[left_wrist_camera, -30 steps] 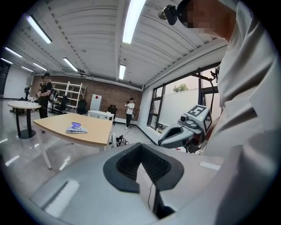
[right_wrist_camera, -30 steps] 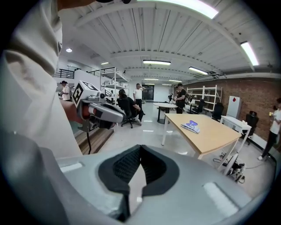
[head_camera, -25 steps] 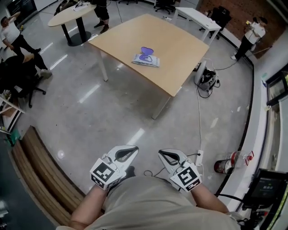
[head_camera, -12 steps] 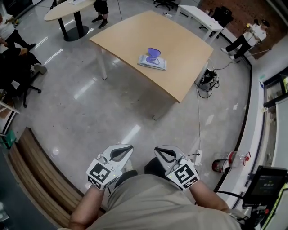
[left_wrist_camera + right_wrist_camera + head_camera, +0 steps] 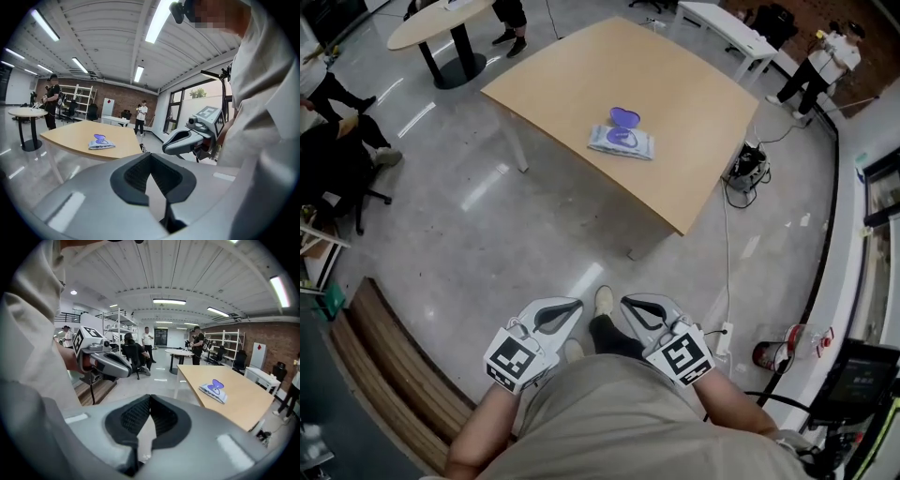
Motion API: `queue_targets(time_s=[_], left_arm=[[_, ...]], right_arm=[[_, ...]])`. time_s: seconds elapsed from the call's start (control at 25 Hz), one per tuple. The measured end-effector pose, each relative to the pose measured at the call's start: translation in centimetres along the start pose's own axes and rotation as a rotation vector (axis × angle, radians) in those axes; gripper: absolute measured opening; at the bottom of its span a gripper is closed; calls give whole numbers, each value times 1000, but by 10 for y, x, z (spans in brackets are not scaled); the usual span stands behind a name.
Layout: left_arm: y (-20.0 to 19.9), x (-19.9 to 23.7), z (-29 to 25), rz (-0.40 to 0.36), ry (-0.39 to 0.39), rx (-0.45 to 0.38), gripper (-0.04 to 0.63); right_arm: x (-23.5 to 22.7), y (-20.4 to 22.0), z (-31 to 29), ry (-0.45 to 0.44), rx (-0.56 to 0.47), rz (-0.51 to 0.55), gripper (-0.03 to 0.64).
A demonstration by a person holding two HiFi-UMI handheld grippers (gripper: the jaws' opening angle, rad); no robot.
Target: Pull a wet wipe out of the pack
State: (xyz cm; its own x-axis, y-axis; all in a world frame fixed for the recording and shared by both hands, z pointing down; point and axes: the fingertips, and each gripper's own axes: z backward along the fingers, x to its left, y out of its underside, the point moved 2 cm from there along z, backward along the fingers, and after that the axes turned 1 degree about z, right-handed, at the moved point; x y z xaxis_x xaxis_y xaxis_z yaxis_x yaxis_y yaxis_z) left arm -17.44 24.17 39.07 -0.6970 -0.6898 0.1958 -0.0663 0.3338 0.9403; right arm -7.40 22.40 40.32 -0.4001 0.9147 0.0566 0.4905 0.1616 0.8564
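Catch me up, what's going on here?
A person holds a gripper in each hand, close to the body. The left gripper and right gripper are both shut and empty. The wet wipe pack lies untouched on the wooden table well ahead, its purple lid flipped open.

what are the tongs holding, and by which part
Nothing. The left tongs and right tongs are shut and empty; the wet wipe pack lies on the table.

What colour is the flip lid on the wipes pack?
Purple; the lid shows best in the head view.
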Motion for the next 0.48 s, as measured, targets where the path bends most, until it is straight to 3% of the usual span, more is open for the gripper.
queue_targets(time_s=[0.28, 0.48], left_arm=[[-49, 64, -67, -44, -46, 38, 5], [-69, 107, -123, -42, -73, 37, 5]], right_arm=[[-106, -29, -34, -15, -57, 51, 2], [-171, -13, -55, -20, -38, 52, 2]])
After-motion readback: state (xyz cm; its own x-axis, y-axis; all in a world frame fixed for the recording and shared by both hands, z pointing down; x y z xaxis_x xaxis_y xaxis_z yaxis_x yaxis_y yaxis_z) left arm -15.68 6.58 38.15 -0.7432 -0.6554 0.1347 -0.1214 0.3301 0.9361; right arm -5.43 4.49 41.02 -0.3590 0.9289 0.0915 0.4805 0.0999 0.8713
